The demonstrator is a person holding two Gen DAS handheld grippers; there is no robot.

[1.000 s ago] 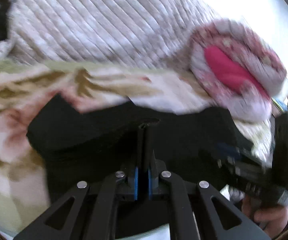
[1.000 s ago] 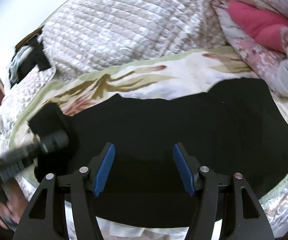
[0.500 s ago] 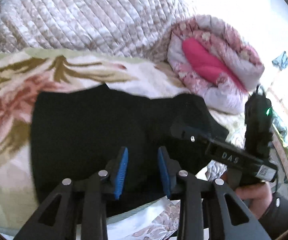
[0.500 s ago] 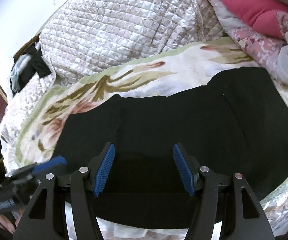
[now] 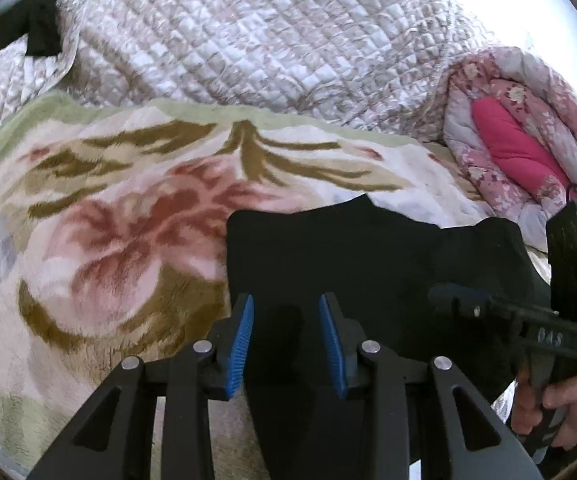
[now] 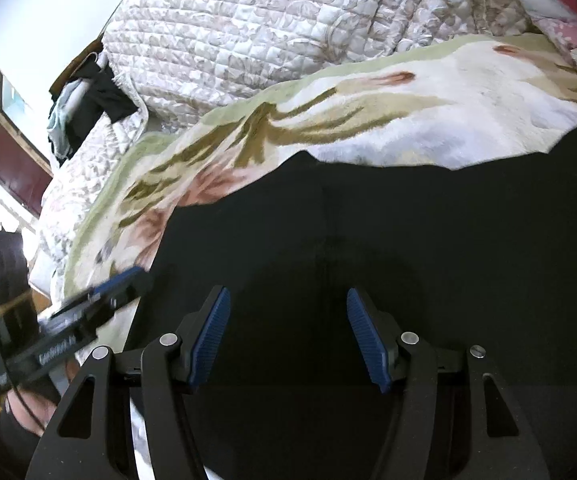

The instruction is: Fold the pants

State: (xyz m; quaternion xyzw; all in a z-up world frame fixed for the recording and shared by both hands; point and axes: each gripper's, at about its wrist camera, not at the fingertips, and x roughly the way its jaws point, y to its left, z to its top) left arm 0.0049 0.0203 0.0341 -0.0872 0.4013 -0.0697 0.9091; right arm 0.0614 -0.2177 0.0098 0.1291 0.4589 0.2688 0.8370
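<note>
Black pants (image 5: pixel 368 264) on floral blanket (image 5: pixel 128 208) (flat)

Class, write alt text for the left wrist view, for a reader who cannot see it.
The left gripper, jaws open and empty, hangs above folded black pants lying on a floral blanket. At the right edge a hand holds the right gripper; a quilted cover is heaped behind.

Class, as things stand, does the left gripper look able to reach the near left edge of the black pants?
Probably yes. The left gripper has just been opening, nothing sits between its blue pads, and the black pants lie flat on the floral blanket just ahead, unobstructed.
</note>
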